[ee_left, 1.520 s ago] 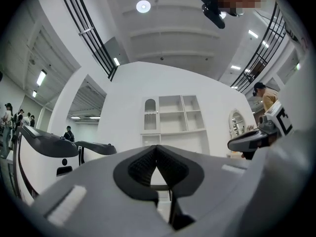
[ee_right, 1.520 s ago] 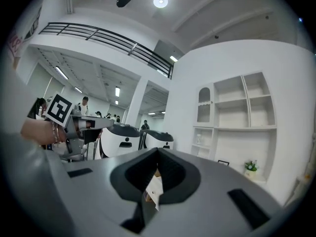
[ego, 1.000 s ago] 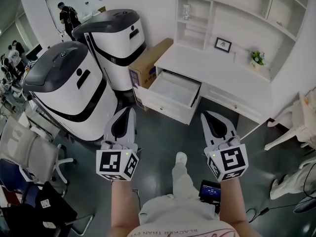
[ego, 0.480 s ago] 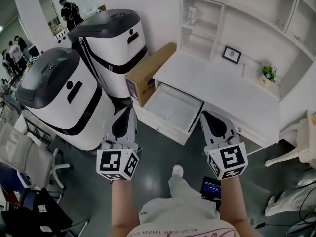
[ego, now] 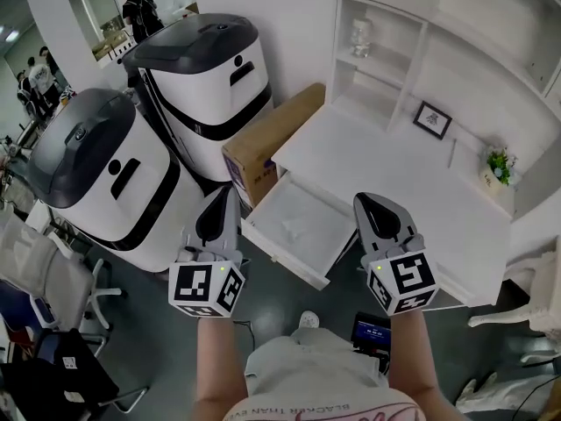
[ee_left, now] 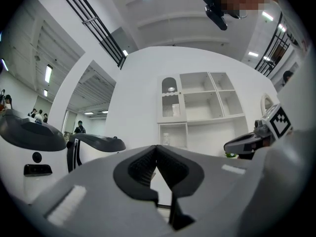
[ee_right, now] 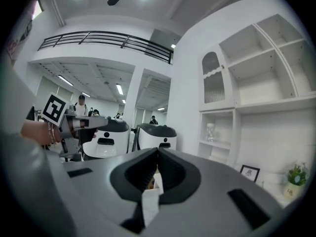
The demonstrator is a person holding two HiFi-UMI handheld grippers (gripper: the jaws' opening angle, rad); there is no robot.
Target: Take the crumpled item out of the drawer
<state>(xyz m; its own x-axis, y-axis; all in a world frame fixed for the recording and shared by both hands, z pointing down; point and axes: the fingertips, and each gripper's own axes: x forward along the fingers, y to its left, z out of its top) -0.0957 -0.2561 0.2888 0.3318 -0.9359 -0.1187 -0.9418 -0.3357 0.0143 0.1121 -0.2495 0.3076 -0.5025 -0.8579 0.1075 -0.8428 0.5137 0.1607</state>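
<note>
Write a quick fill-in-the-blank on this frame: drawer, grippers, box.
The white drawer is pulled ___.
The left gripper and the right gripper both have their jaws ___, with nothing held.
The cardboard box stands against the end of the ___.
Missing words: open; shut; desk.

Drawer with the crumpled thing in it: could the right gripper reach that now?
Probably yes: the drawer is pulled open with nothing over the crumpled thing, but the right gripper is shut and would have to open first.
</note>
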